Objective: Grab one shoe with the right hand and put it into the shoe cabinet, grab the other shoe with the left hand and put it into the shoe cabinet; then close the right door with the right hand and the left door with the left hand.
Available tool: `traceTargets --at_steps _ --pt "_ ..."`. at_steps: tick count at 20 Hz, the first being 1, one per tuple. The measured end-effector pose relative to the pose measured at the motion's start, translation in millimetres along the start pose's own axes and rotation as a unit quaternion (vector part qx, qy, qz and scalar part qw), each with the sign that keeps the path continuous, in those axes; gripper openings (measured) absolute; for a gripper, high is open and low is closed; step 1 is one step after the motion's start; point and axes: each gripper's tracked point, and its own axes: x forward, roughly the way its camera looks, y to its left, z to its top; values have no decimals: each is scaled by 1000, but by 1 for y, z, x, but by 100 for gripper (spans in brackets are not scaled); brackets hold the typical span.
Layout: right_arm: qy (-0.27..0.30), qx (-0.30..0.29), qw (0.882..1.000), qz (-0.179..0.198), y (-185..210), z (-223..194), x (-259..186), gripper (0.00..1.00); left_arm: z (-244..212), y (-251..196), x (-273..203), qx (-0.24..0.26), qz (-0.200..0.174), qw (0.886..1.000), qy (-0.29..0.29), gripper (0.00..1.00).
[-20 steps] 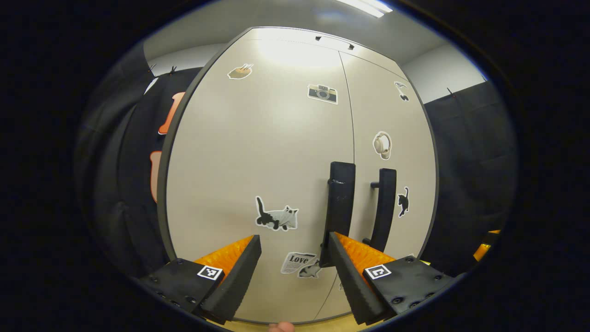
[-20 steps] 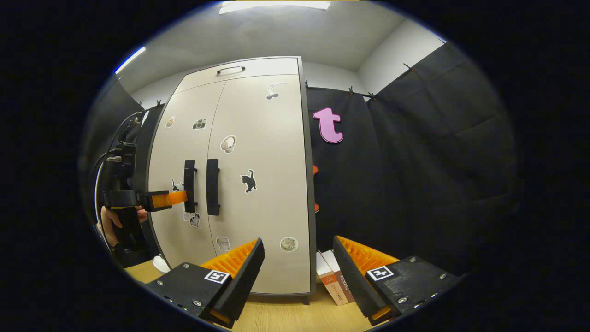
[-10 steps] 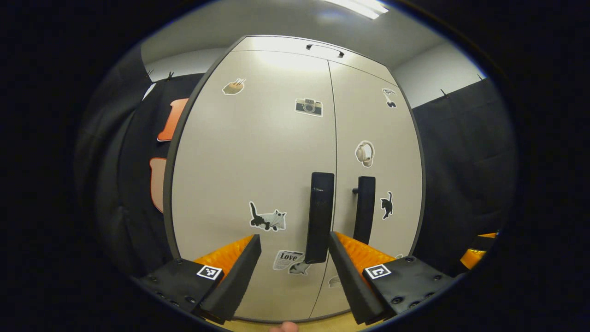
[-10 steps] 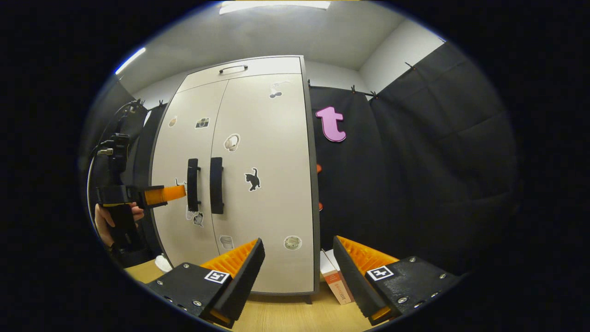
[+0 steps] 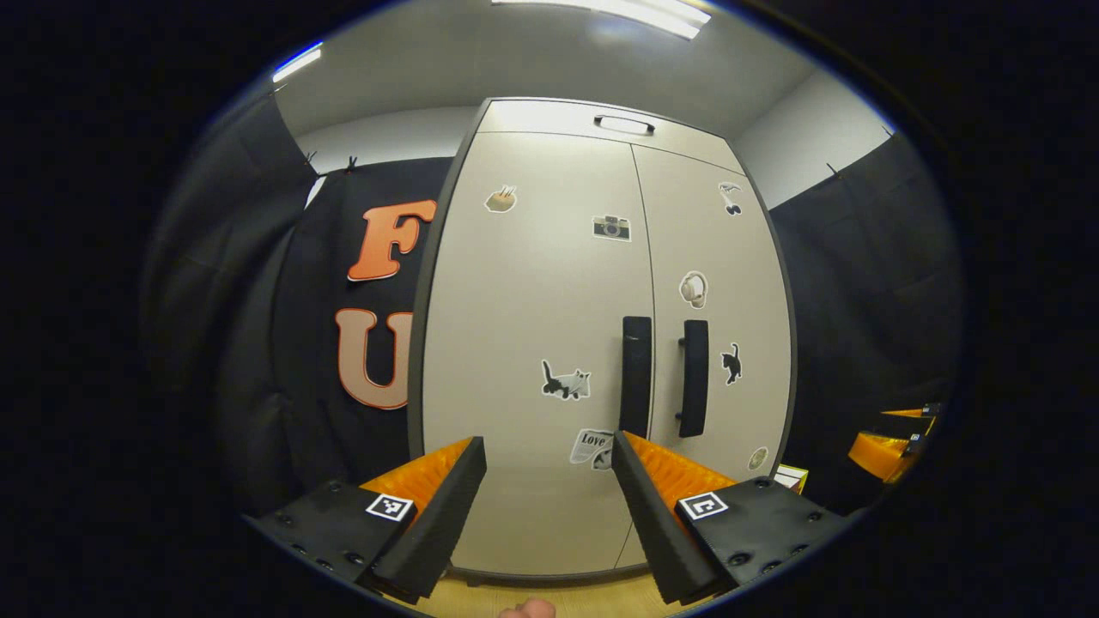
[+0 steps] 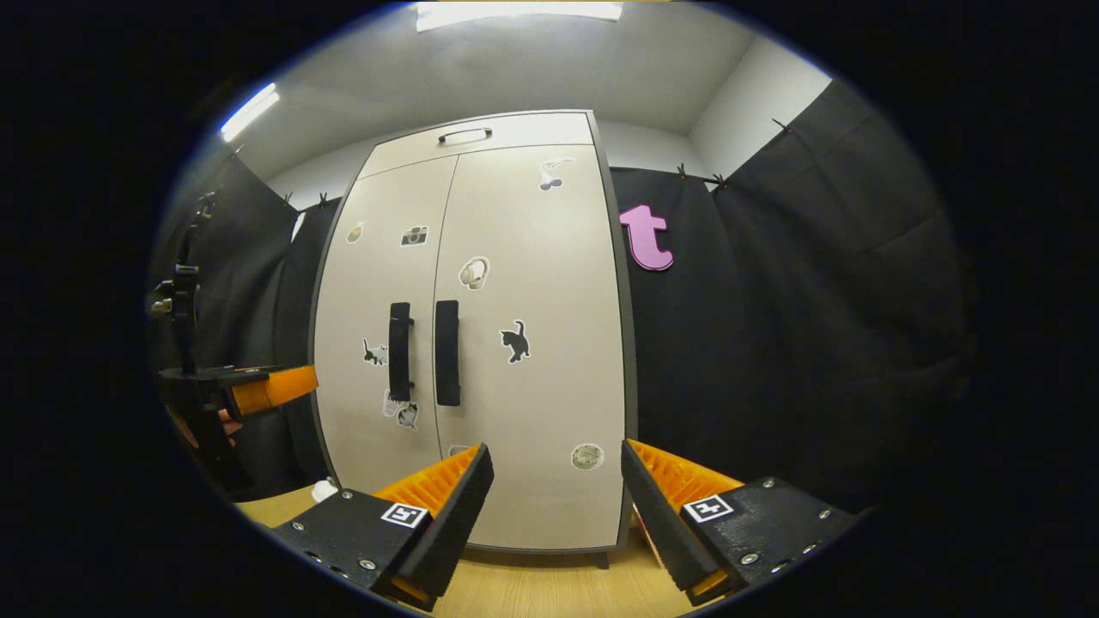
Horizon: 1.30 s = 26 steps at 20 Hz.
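Both shoes hidden behind closed doors (image 6: pixel 468 343)

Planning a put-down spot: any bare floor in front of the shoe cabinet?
Bare wood floor runs along the foot of the shoe cabinet, between the open right gripper fingers. Tighter at the cabinet's right foot, where something partly hidden stands, and left, near a small white item.

Shoe cabinet (image 6: pixel 532 403): smooth, matt panels with matt handles (image 5: pixel 636 375). Floor (image 6: pixel 532 588): light wood grain. Booth wall (image 6: pixel 816 326): matt cloth.
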Motion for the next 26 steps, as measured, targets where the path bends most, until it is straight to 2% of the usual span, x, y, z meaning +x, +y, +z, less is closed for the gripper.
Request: traceTargets --at_steps 7,9,10,19,21,22,23,26 --pt "0 -4 999 33 34 -7 -14 92 -18 18 -55 24 26 999 2 96" --pt "4 2 999 39 40 -11 -18 92 -18 16 -66 15 21 1000 -3 99" --pt "6 3 999 41 42 -13 -18 92 -19 13 -69 9 15 1000 -4 94" --pt "17 6 998 54 52 -21 -21 92 -23 16 -73 0 25 1000 -1 96" --pt "17 7 998 53 50 -22 -21 93 -25 17 -75 -2 27 1000 0 94" --pt "17 8 998 52 50 -22 -20 93 -26 18 -75 -3 28 1000 1 96" --pt "18 10 998 51 49 -22 -20 93 -27 19 -74 -4 28 1000 3 94" --pt "19 13 999 49 48 -24 -19 93 -29 20 -74 -6 29 1000 5 96"
